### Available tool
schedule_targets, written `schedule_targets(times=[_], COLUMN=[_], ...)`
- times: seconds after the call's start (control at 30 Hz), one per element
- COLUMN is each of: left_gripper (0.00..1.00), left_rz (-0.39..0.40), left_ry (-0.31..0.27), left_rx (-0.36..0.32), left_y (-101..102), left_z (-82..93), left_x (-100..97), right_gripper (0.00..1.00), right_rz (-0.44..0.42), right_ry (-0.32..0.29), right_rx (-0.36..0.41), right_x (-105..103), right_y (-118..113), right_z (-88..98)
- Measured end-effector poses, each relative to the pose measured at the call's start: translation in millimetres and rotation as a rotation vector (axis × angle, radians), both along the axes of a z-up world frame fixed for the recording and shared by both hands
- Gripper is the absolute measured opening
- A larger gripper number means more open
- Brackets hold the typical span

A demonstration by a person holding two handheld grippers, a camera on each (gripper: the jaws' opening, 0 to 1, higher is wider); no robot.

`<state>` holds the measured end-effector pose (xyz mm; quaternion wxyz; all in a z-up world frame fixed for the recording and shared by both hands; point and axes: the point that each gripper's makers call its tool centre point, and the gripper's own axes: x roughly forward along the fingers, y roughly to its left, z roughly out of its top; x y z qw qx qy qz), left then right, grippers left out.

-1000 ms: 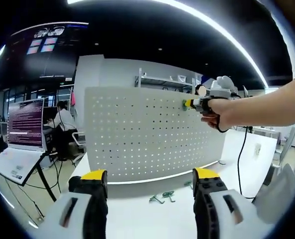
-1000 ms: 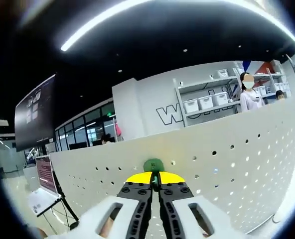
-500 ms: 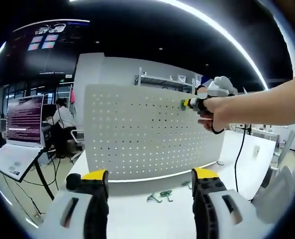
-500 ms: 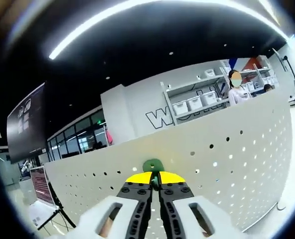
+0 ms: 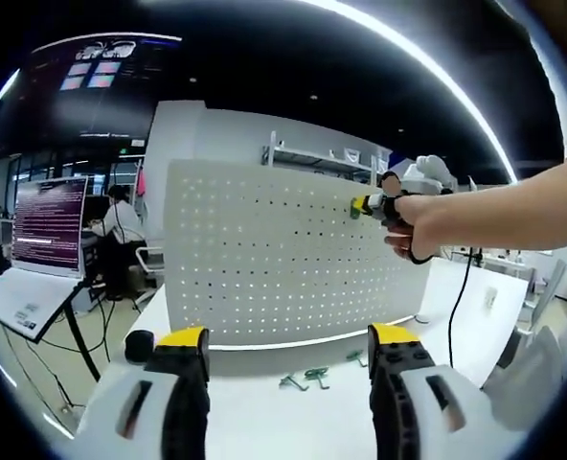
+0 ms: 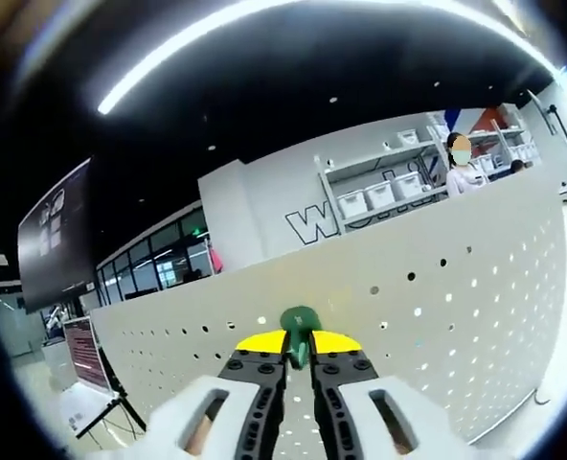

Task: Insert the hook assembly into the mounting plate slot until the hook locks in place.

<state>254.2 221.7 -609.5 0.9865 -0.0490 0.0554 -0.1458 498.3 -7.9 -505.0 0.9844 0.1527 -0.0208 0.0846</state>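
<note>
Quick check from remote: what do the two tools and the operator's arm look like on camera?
Both tools have white bodies, black ribbed jaws and yellow tips: left tool, right tool. In the left gripper view the person's forearm is bare, no sleeve visible, with a black loop at the hand.

The green hook (image 6: pixel 298 323) is half buried between the right gripper (image 6: pixel 299 344) tips — its shank and pegboard (image 6: pixel 437 316) contact stay unseen.

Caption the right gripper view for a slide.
Right gripper shut on a green hook at the white pegboard.
</note>
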Motion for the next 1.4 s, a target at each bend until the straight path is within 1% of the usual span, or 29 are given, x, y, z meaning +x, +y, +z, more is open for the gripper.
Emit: schedule_targets(times=[0.07,0.1,0.13,0.17,0.2,0.23,0.27,0.33,0.37,0.4,0.43,0.47,0.5,0.57,0.67,0.7,0.73,0.77,0.83,0.9,1.0,1.03,1.07,1.1,1.13,1.2,1.27,1.3,1.4], left_gripper=[0.69,0.69,0.69,0.7,0.7,0.7,0.7,0.71,0.71,0.71,0.72,0.73,0.73,0.73,0.73,0.73,0.73,0.73,0.72,0.72,0.72,0.72,0.72,0.73,0.73,0.73,0.73,0.74,0.74], left_rz=[-0.007,-0.01,-0.012,-0.014,-0.017,-0.021,-0.023,-0.029,-0.036,-0.04,-0.047,-0.052,-0.055,-0.062,-0.078,-0.083,-0.09,-0.098,-0.128,-0.146,-0.16,-0.162,-0.166,-0.171,-0.175,-0.195,-0.205,-0.214,-0.227], left_ry=[0.004,0.003,0.003,0.004,0.005,0.005,0.006,-0.001,-0.004,-0.005,-0.004,-0.001,0.0,0.002,-0.004,-0.004,-0.006,-0.007,0.0,0.0,0.006,0.004,0.003,0.002,0.001,-0.004,0.001,0.002,0.01], left_rx=[0.004,0.003,0.006,0.008,0.008,0.008,0.011,0.021,0.022,0.024,0.027,0.027,0.03,0.032,0.036,0.039,0.04,0.04,0.038,0.046,0.04,0.039,0.038,0.035,0.034,0.029,0.036,0.039,0.031], left_y=[-2,-2,-3,-4,-4,-5,-6,-7,-8,-9,-11,-12,-13,-15,-20,-21,-22,-24,-28,-31,-32,-32,-32,-33,-34,-38,-41,-42,-47], left_z=[-1.6,-1.5,-1.4,-1.5,-1.6,-1.5,-1.3,0.7,1.9,2.1,1.6,0.7,0.1,-0.4,2.9,3.5,3.8,4.1,3.1,2.9,2.5,3.0,3.7,4.6,5.3,7.2,6.9,6.3,5.7], left_x=[0.2,0.3,0.4,0.6,0.7,1.2,1.6,2.0,2.2,2.4,3.0,3.6,4.0,4.6,4.6,4.6,4.5,4.5,4.8,5.9,8.2,8.6,9.6,10.2,10.5,10.4,11.1,11.7,12.6], right_gripper=[0.16,0.19,0.22,0.25,0.31,0.36,0.38,0.4,0.42,0.43,0.44,0.46,0.46,0.48,0.49,0.49,0.49,0.49,0.48,0.51,0.59,0.59,0.59,0.59,0.59,0.59,0.59,0.6,0.6], right_rz=[0.016,0.028,0.062,0.07,0.095,0.132,0.153,0.241,0.268,0.286,0.346,0.357,0.344,0.361,0.374,0.404,0.421,0.474,0.539,0.58,0.661,0.664,0.69,0.707,0.691,0.713,0.714,0.712,0.679], right_ry=[0.002,0.001,0.004,0.016,0.023,0.01,0.031,0.0,0.007,-0.001,0.001,0.03,0.034,0.042,0.04,0.052,0.058,0.05,0.045,0.013,0.038,0.03,0.051,0.053,0.028,0.047,0.032,0.033,0.046], right_rx=[0.01,0.007,-0.004,-0.012,-0.027,-0.062,-0.101,-0.118,-0.153,-0.173,-0.156,-0.148,-0.15,-0.137,-0.149,-0.125,-0.122,-0.138,-0.167,-0.182,-0.177,-0.183,-0.195,-0.205,-0.225,-0.229,-0.239,-0.236,-0.23], right_x=[-4,-5,-7,-8,-11,-12,-15,-21,-25,-27,-32,-34,-33,-31,-33,-37,-39,-45,-57,-68,-89,-93,-103,-109,-114,-127,-135,-142,-148], right_y=[-2,-1,2,2,4,8,9,19,18,18,25,24,21,18,20,24,26,31,33,31,23,19,13,10,0,-8,-15,-19,-37], right_z=[0.7,0.7,-0.5,-2.7,-4.5,-4.0,-8.5,-3.0,-4.4,-3.3,-3.6,-7.8,-8.3,-10.9,-9.9,-9.1,-9.2,-8.4,-9.2,-5.9,-10.3,-10.1,-14.4,-15.3,-13.6,-16.9,-16.4,-16.7,-23.6])
